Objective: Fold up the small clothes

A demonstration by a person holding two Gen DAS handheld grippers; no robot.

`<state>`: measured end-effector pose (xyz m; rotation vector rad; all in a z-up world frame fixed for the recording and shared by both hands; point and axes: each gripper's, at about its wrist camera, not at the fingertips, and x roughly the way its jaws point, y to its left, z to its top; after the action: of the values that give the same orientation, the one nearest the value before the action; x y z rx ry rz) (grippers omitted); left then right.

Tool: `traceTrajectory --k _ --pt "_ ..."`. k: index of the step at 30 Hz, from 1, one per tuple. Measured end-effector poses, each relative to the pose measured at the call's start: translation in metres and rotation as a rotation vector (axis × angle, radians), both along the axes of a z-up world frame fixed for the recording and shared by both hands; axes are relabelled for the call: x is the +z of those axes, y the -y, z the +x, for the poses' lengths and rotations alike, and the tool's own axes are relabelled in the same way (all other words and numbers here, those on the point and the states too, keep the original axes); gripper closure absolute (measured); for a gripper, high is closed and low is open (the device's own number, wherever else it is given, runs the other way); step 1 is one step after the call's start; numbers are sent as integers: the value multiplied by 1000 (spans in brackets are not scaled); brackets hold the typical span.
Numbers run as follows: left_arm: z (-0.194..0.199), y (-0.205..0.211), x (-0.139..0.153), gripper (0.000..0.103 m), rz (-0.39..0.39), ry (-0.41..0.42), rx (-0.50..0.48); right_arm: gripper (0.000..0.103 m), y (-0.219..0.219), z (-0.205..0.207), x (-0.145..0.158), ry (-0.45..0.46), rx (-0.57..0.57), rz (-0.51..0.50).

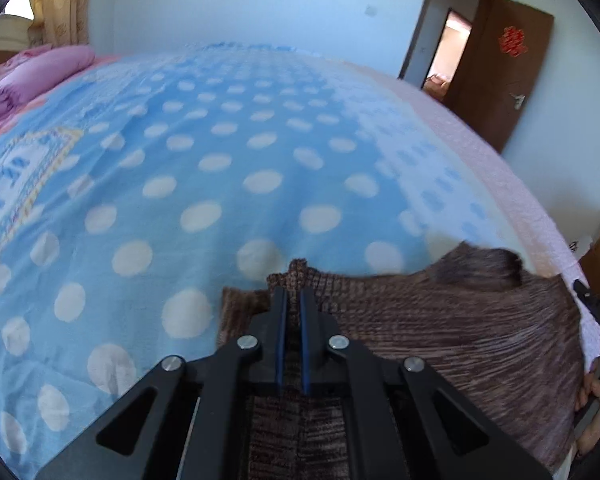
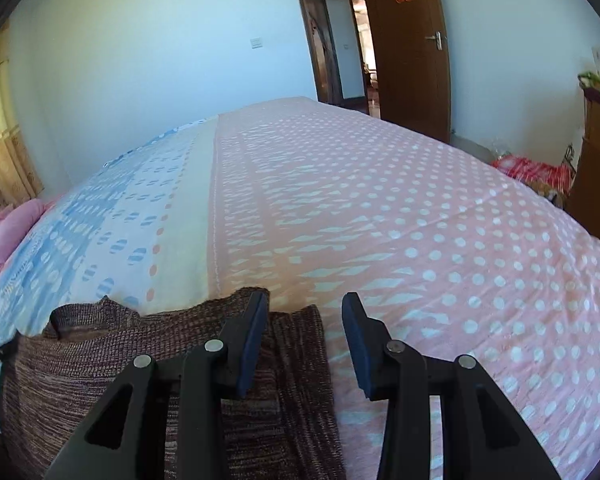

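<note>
Brown knit garment [image 1: 440, 328] flat on dotted bedspread [image 1: 204, 168], near bed edge. Left gripper [image 1: 294, 300] pinched on its fold. Right gripper [image 2: 306, 320] parted, empty, over garment's right edge. Pink pillow [image 1: 40, 76] and open door [image 2: 408, 48] beyond.

A bed [image 2: 420, 220] with a blue-and-pink polka-dot cover carries a brown knit garment [image 2: 100, 368] near its front edge and pink pillows [image 1: 40, 72] far left.

1. The left gripper [image 1: 294, 300] has black linkage arms with round silver screws [image 1: 248, 342].
2. Its fingers [image 1: 281, 320] carry thin blue pads.
3. The right gripper [image 2: 305, 312] looks the same, with dark blue pads [image 2: 252, 344].
</note>
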<state>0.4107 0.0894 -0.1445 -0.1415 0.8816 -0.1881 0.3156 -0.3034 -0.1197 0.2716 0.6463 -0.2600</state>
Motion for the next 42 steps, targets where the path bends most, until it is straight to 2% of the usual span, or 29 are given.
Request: traceTrajectory --k 1,4,6,8,9,11,13,15,18,21,23,24,26,27,28,30,31,33,36,39,42 --pt "1 1 1 96 -2 1 1 62 2 0 0 -2 -6 7" --pt "2 10 5 94 77 3 -13 62 7 2 -1 -19 -10 31" --pt "-2 6 11 89 62 -13 -20 62 12 -1 4 -38 -49 24" --pt "-12 -2 23 72 15 0 -43 62 12 -24 20 8 -88 -12" --pt "-21 -3 29 68 27 28 -46 62 8 -34 28 19 -82 -35" --pt "-44 2 38 58 99 82 -58 62 -5 -48 37 -8 -36 -100" --pt "-62 12 41 58 129 108 -77 62 -29 -59 40 -34 46 -159" --pt "-81 25 39 57 104 111 -109 62 -61 -64 38 -50 169 -229" --pt "-98 45 28 56 107 97 -108 78 -104 -63 30 -56 322 -273" --pt "-98 52 11 52 93 46 -82 78 -123 -53 8 -150 369 -294" --pt "-100 56 6 49 115 63 -68 78 -116 -50 -10 -219 347 -328" --pt "-100 58 6 47 122 66 -73 80 -104 -54 -12 -200 337 -296" --pt "-100 61 5 33 141 66 -80 82 -82 -60 -7 -209 269 -258" --pt "-98 64 3 32 161 64 -76 69 -70 -65 -8 -222 217 -273" --pt "-98 65 2 30 175 66 -74 61 -58 -71 -10 -213 205 -238" --pt "-99 67 1 28 190 69 -73 53 -37 -81 -12 -200 184 -132" --pt "-98 67 0 27 191 69 -71 53 -32 -85 -13 -203 177 -100" --pt "-98 66 0 24 198 69 -62 53 -30 -90 -12 -202 156 -88" --pt "-97 65 -2 17 208 61 -40 75 -38 -104 -2 -208 51 -168" --pt "-96 64 -3 14 202 55 -32 75 -62 -123 6 -151 106 -246" --pt "-96 65 -3 12 212 57 -28 75 -80 -131 -2 -142 178 -254"
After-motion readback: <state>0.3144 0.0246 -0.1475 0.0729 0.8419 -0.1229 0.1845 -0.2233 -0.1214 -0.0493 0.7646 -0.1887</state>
